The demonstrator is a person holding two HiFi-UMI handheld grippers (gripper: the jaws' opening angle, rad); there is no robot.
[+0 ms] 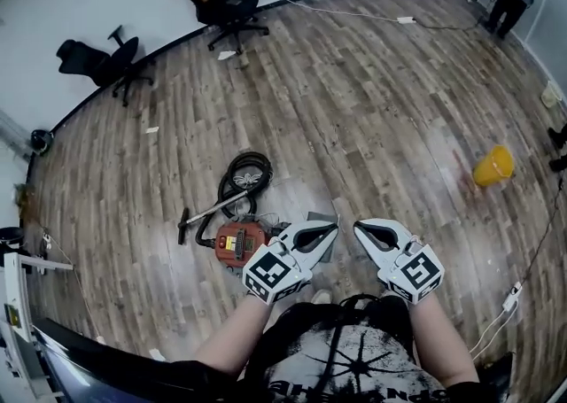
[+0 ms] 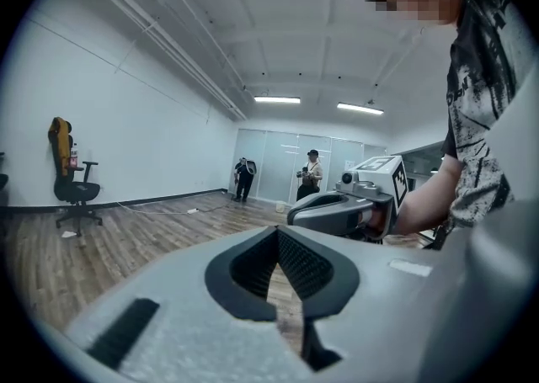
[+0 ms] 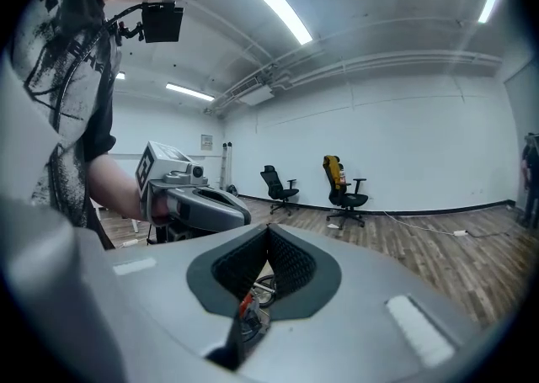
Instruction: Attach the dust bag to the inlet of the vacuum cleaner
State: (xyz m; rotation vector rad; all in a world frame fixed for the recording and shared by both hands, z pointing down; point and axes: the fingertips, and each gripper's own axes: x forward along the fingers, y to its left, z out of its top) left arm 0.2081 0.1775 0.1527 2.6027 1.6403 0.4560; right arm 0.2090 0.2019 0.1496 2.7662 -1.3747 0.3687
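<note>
- Vacuum cleaner (image 1: 237,244): a red canister on the wooden floor (image 1: 372,109), near, just left of the person's feet. Its hose (image 1: 246,175) was coiled just beyond it and its wand (image 1: 211,210) lay out to the left. The inlet could not be made out from this height.
- Dust bag: not positively identified. A flat grey piece (image 1: 326,251) lay just right of the canister, partly under the left gripper; this was possibly the bag.
- Left gripper (image 1: 334,226): jaws closed together with nothing between them. It was held roughly level above the floor, not touching the canister, and was judged to be in carriage rather than reaching.
- Right gripper (image 1: 358,227): jaws likewise closed and empty. It was held beside the left one, tips angled toward each other, likely readied for two-handed work.
- Office chairs (image 1: 226,3): two, far left by the wall, well apart from the work.
- Yellow container (image 1: 493,166): on the floor far to the right, not involved in the task.
</note>
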